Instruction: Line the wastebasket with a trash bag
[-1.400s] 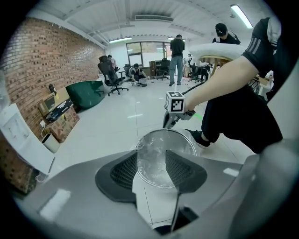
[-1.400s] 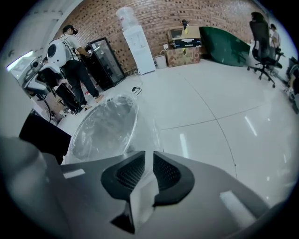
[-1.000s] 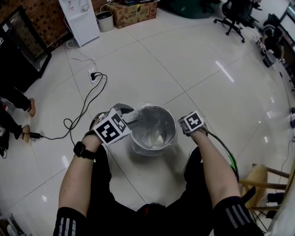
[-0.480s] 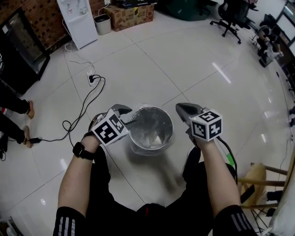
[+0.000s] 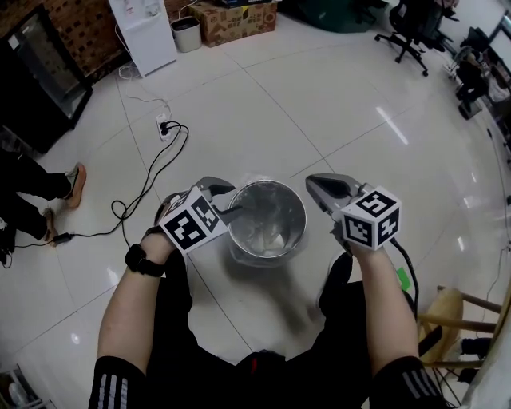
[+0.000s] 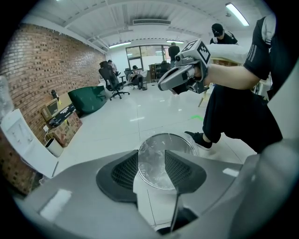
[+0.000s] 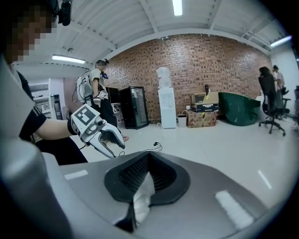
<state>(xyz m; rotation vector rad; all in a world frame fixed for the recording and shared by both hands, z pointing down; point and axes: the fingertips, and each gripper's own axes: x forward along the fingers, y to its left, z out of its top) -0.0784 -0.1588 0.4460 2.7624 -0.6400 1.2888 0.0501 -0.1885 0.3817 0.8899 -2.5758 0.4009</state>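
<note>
Two grippers in use, one in each of the person's hands.

Left gripper (image 5: 227, 201): jaws stand wide apart with nothing pinched. Its tips sit at the left rim of the wastebasket (image 5: 303, 228). The left gripper view shows the basket's round mouth through the gap. Contact with the rim: cannot tell.

Right gripper (image 7: 147, 162): jaws fully together. A pale, crinkled patch shows in the slit under the pads, either film or floor; cannot tell which. This gripper hangs just right of the basket, higher than the left one and clear of the rim.

Wastebasket: shiny metal, upright on the white tiled floor, between the two grippers and just beyond the person's feet.

Trash bag (image 5: 267, 233): clear film inside the basket, crumpled against wall and bottom. How far it laps over the rim: cannot tell.

Further out:
- A black cable (image 5: 152, 180) snakes over the floor on the left to a socket strip (image 5: 164, 128).
- A white water dispenser (image 5: 144, 28) stands far left, with a cardboard box (image 5: 235, 20) near it.
- An office chair (image 5: 411, 32) is at far right.
- A wooden stool (image 5: 447, 311) is at near right.
</note>
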